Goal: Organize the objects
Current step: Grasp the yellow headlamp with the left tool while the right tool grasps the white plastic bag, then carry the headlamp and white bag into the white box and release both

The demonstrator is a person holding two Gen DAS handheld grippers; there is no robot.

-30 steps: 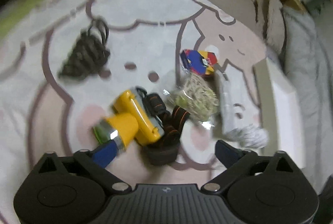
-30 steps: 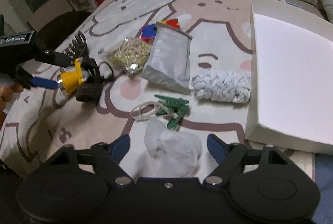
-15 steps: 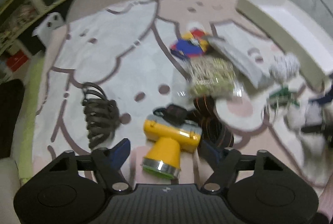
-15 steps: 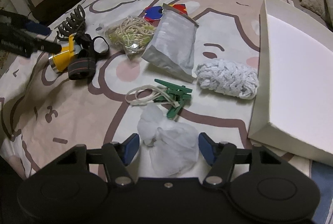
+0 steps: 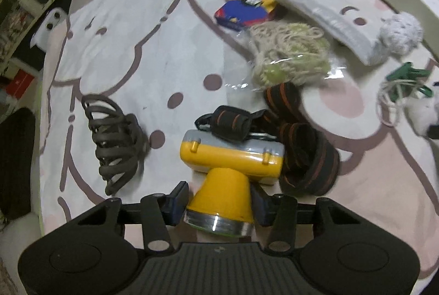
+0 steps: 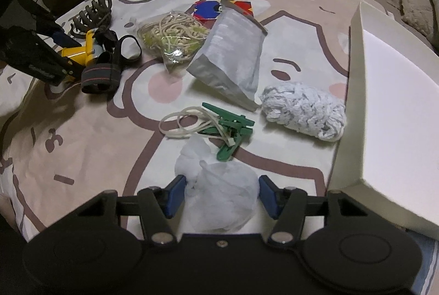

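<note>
A yellow headlamp (image 5: 230,158) with a black-and-orange strap (image 5: 307,158) lies on the cartoon-print sheet. My left gripper (image 5: 219,201) points down over it. Its jaws are closing, and both pads touch the sides of the lamp's yellow cone. In the right wrist view the left gripper (image 6: 68,55) shows at the far left, around the headlamp (image 6: 82,52). My right gripper (image 6: 221,195) is closing around a white crumpled plastic bag (image 6: 219,185), and its blue pads meet the bag's two sides.
A dark hair claw (image 5: 115,141) lies left of the headlamp. Beyond are a clear bag of cords (image 6: 172,34), a silver pouch (image 6: 233,48), a colourful box (image 6: 208,10), green clothespins (image 6: 230,127), a white yarn bundle (image 6: 304,114) and a big white box (image 6: 397,103) at the right.
The left gripper rolled, came down over the headlamp and narrowed its jaws from wide apart to the cone's sides. The right gripper's jaws narrowed around the white bag.
</note>
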